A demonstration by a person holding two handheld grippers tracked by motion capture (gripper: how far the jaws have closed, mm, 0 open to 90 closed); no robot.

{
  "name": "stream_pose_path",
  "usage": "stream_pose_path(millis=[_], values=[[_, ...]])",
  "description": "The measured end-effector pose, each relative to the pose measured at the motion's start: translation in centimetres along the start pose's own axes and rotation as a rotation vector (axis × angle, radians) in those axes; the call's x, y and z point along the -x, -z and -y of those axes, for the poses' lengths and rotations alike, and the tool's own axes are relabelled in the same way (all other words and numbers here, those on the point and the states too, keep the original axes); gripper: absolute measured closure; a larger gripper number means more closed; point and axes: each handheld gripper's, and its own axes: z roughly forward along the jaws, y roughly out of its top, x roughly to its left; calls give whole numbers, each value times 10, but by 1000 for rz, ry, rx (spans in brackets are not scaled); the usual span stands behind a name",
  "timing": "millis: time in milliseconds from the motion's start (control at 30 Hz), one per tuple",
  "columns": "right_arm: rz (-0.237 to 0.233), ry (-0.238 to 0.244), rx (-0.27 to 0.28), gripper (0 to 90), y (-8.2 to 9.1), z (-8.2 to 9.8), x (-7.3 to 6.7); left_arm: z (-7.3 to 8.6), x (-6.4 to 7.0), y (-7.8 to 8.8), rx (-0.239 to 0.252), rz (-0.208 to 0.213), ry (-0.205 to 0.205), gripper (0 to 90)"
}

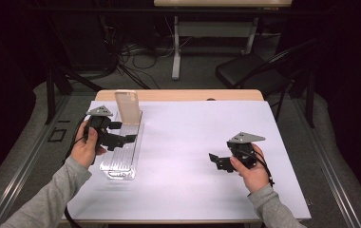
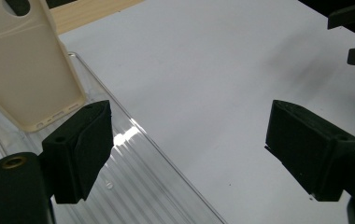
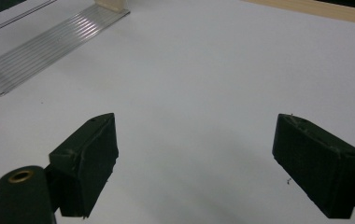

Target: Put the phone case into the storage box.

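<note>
Gripping the phone case (image 1: 127,107) standing in the clear rack (image 1: 121,152), pinch its side edges; it looks light and bendy. Both your left gripper (image 2: 187,140) and right gripper (image 3: 208,163) are released.

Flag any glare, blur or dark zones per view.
High view: room beyond the table very dark, white sheet bright. Left gripper view: specular glare on the clear ribbed tray, close jaws soft. Right gripper view: evenly lit, tray stays sharp, near jaws slightly blurred.
</note>
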Motion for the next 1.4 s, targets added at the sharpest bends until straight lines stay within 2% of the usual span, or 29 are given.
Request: stream_pose_path(millis=[67,300,367,567,800,1400], values=[[3,-2,1,139,1,1,0,2,2,0,8,15,-1,153],[5,-8,8,134,4,5,2,13,9,-2,23,-1,-16,153],[9,-15,9,133,6,6,2,16,10,-3,26,17,-14,153],[11,-16,16,123,9,10,2,23,12,-6,23,27,-5,153],[20,0,8,89,9,14,0,30,12,-8,37,21,9,153],[33,-2,-26,25,12,25,0,57,17,-14,20,-1,22,153]])
